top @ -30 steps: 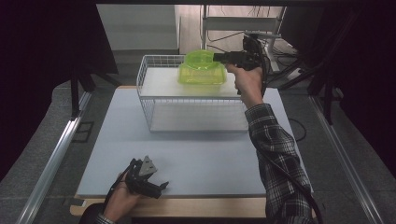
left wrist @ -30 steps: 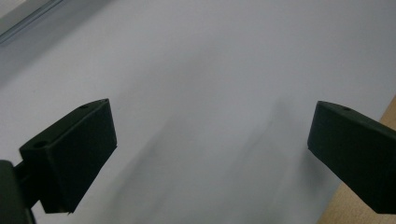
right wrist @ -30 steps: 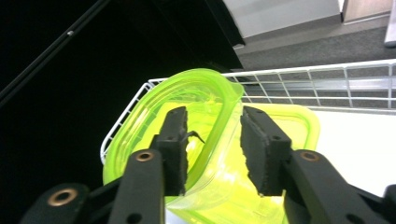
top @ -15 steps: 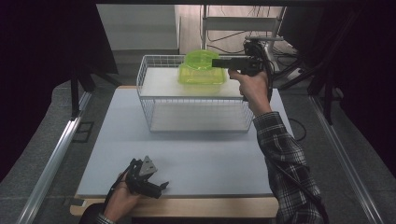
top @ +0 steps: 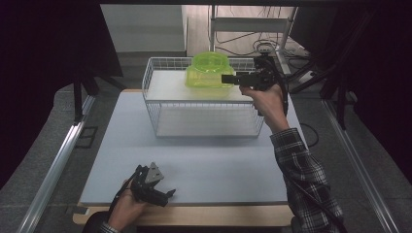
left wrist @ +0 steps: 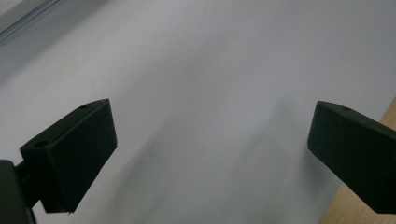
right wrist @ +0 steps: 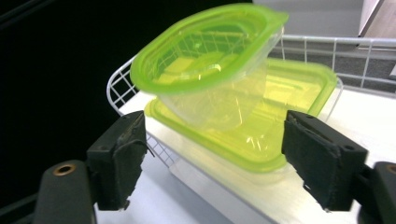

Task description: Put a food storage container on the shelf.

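Note:
A round lime-green plastic container [right wrist: 210,60] lies tilted on top of a flatter rectangular lime-green container [right wrist: 261,135]. Both rest in the white wire basket [top: 160,104] at the back of the table, where the stacked containers [top: 209,70] sit in its far part. My right gripper [right wrist: 219,158] is open, its jaws spread wide just short of the containers and touching neither. From above, the right gripper [top: 224,78] points left at the stack over the basket's right rim. My left gripper [top: 166,196] rests low at the table's front left, and the left gripper [left wrist: 210,154] stands open and empty.
The white table mat [top: 209,165] stretches between the basket and the wooden front edge [top: 204,213]. Metal rails [top: 58,160] run along both sides. A shelf with cables [top: 252,29] stands behind the basket.
My right gripper has shifted slightly lower and nearer beside the green containers. The containers and the left gripper have stayed where they were.

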{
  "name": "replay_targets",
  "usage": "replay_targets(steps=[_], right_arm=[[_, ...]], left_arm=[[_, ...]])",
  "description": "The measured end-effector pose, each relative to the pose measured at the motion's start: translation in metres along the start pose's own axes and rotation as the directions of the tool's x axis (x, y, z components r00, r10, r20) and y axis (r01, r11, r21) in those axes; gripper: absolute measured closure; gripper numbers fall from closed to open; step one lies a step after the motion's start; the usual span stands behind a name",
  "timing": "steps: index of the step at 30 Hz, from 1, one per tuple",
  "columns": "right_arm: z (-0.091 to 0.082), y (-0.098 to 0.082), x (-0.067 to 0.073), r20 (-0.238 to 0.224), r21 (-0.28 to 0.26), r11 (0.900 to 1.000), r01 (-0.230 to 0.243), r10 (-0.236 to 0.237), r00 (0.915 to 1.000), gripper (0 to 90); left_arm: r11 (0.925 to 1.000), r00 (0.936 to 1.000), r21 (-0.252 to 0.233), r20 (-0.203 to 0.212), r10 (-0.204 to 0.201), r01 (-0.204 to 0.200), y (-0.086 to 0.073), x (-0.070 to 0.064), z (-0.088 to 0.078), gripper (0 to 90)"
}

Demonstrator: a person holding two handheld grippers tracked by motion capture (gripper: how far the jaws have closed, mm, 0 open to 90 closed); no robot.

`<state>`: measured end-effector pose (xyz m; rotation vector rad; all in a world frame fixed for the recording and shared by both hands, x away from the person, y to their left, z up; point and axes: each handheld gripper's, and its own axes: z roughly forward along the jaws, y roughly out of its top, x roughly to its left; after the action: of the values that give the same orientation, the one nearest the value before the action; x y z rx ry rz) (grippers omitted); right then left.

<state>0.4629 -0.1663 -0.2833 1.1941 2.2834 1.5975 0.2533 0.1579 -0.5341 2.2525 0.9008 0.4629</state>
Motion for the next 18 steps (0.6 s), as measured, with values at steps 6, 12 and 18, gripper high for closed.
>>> replay_targets(steps=[6, 12, 18], right_arm=[[-0.003, -0.011, 0.000, 0.011, 0.010, 0.999, 0.033, -0.033, 0.9994, 17.0], [-0.006, -0.021, 0.001, 0.005, 0.013, 0.999, 0.043, -0.043, 0.9991, 13.1], [-0.007, -0.032, 0.002, 0.005, 0.024, 0.998, 0.054, -0.054, 0.9985, 11.1]], left_arm=[[1.0000, 1.0000, 0.002, 0.006, -0.002, 0.002, 0.000, 0.001, 0.000, 1.2], [0.9999, 0.9998, -0.005, 0.014, -0.011, 0.011, -0.001, 0.003, 0.000, 2.0], [0.9999, 0.9999, -0.004, 0.010, -0.012, 0.012, -0.001, 0.002, 0.001, 2.2]])
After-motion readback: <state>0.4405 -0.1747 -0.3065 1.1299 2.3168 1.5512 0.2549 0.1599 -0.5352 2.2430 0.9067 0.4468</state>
